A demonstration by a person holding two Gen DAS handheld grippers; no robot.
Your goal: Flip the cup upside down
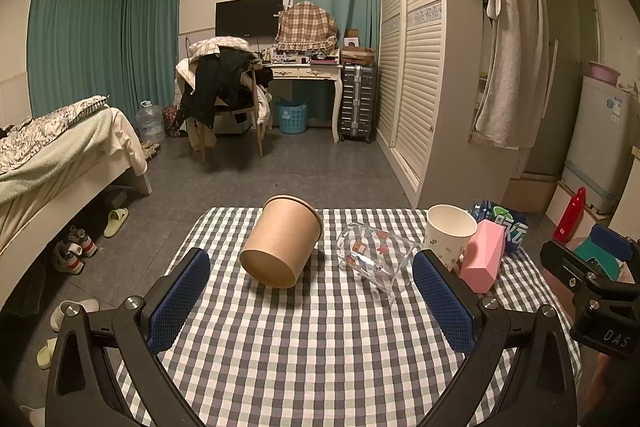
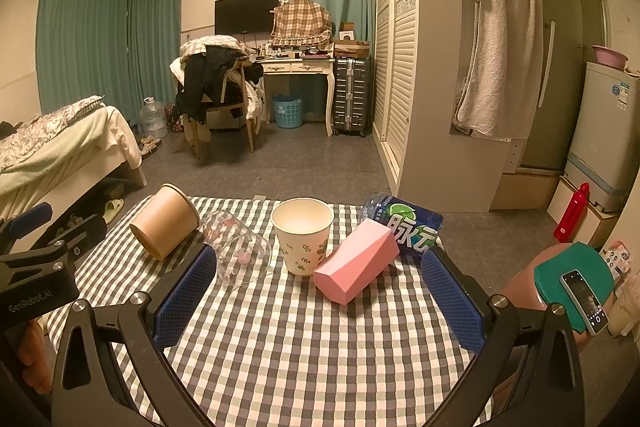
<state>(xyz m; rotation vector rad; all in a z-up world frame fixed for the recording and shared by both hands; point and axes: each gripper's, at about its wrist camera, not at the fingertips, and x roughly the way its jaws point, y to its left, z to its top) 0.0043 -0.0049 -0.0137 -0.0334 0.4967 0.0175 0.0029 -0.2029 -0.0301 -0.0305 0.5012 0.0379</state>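
A white paper cup with leaf print (image 2: 303, 235) stands upright, mouth up, on the checked tablecloth (image 2: 304, 347); it also shows at the right in the left wrist view (image 1: 449, 233). A brown paper tub (image 1: 282, 241) lies on its side, and shows in the right wrist view (image 2: 166, 227) too. A clear glass with prints (image 1: 374, 261) lies tipped beside it (image 2: 240, 247). My left gripper (image 1: 310, 297) is open and empty, in front of the tub and the glass. My right gripper (image 2: 320, 297) is open and empty, in front of the white cup.
A pink box (image 2: 354, 265) lies on its side to the right of the white cup, with a blue bottle (image 2: 404, 225) lying behind it. A phone on a green pad (image 2: 580, 297) is at the far right. The table's far edge drops to the floor.
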